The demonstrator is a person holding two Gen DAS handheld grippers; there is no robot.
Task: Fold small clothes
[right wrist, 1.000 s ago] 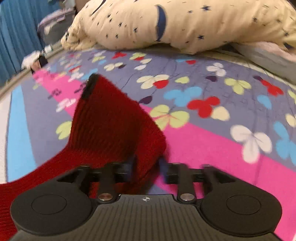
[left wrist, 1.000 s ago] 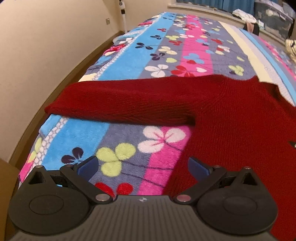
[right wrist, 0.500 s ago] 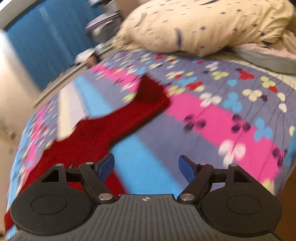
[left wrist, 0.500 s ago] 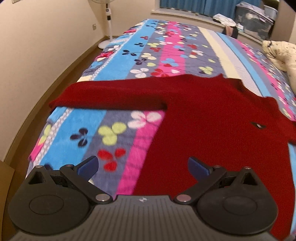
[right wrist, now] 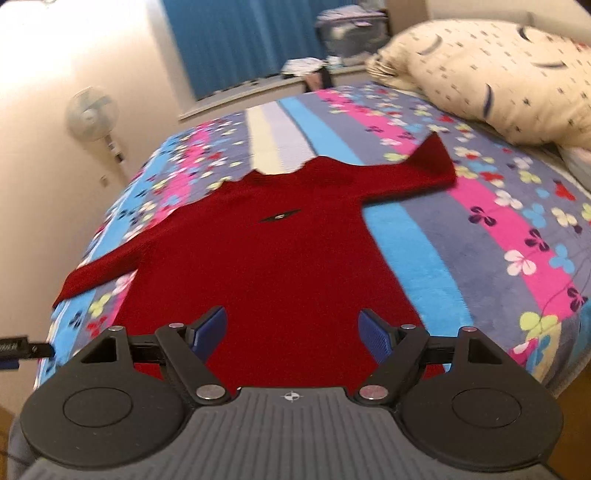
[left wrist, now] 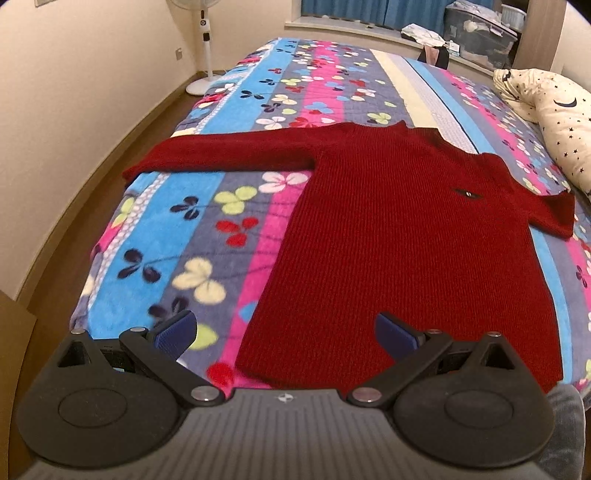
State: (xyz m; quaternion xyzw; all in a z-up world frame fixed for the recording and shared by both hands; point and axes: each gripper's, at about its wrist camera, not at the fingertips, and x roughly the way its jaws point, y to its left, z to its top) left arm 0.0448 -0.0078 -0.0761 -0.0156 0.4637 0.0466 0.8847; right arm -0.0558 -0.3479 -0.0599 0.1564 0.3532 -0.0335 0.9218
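Sweater (left wrist: pixel 402 236) flat on blanket (left wrist: pixel 177 236), hem at near edge.

pillow (left wrist: pixel 554 122) cut off, fan (right wrist: pixel 92 114) blurred

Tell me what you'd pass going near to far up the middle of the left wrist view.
Left gripper with open jaws → red sweater → flowered blanket → windowsill → blue curtain.
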